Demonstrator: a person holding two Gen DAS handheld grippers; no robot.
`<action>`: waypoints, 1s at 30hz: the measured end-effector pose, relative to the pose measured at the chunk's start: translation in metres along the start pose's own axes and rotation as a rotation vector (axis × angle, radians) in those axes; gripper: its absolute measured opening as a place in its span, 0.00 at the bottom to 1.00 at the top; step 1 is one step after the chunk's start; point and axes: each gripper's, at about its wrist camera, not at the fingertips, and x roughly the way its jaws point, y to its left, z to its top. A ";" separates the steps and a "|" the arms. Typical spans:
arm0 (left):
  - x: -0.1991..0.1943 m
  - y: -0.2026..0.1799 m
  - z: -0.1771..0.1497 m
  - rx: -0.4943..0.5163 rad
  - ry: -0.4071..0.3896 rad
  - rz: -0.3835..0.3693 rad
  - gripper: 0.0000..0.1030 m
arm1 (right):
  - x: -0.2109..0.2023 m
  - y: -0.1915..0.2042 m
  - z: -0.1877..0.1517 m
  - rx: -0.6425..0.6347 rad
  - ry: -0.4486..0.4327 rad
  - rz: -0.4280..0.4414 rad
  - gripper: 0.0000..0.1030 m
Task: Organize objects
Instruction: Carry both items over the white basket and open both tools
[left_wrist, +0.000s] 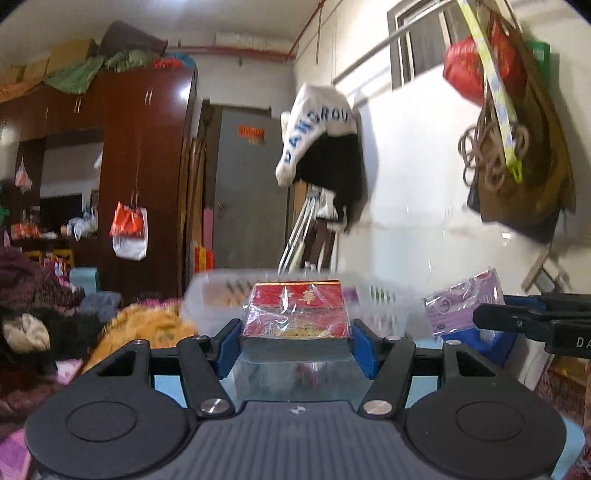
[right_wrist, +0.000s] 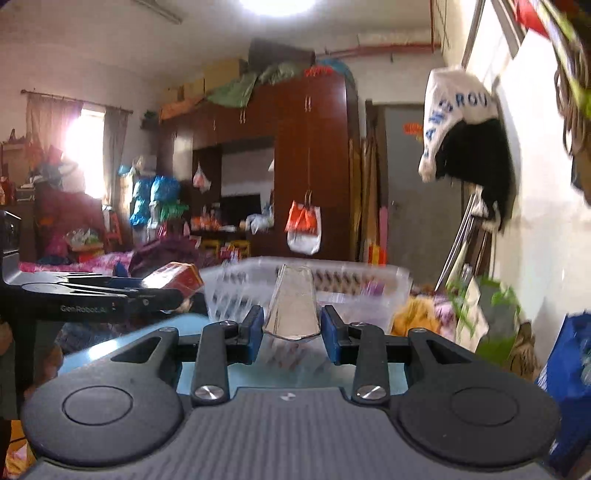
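My left gripper (left_wrist: 295, 332) is shut on a red box wrapped in clear film (left_wrist: 295, 308), held above the glass table (left_wrist: 295, 380). The box and the left gripper also show in the right wrist view (right_wrist: 175, 282), at the left. My right gripper (right_wrist: 291, 326) is shut on a clear glass cup (right_wrist: 293, 308), held on its side with its base toward the camera. A clear plastic basket (left_wrist: 210, 306) stands just beyond both grippers; it also shows in the right wrist view (right_wrist: 354, 284). The right gripper's fingers (left_wrist: 517, 321) reach in at the right of the left wrist view.
A purple packet in clear wrap (left_wrist: 461, 302) and a blue bag (right_wrist: 569, 376) sit at the right by the white wall (left_wrist: 424, 221). An orange cloth (left_wrist: 144, 325) and piled clothes (left_wrist: 29, 314) lie to the left. A dark wardrobe (right_wrist: 306, 166) stands behind.
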 end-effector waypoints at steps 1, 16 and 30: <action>0.003 0.000 0.010 0.004 -0.010 0.003 0.63 | 0.006 -0.002 0.007 0.000 -0.004 0.000 0.36; 0.134 0.007 0.063 -0.011 0.171 0.056 0.73 | 0.135 -0.033 0.042 -0.036 0.087 -0.070 0.41; 0.114 0.014 0.043 -0.040 0.138 0.021 1.00 | 0.106 -0.041 0.036 -0.003 0.135 -0.028 1.00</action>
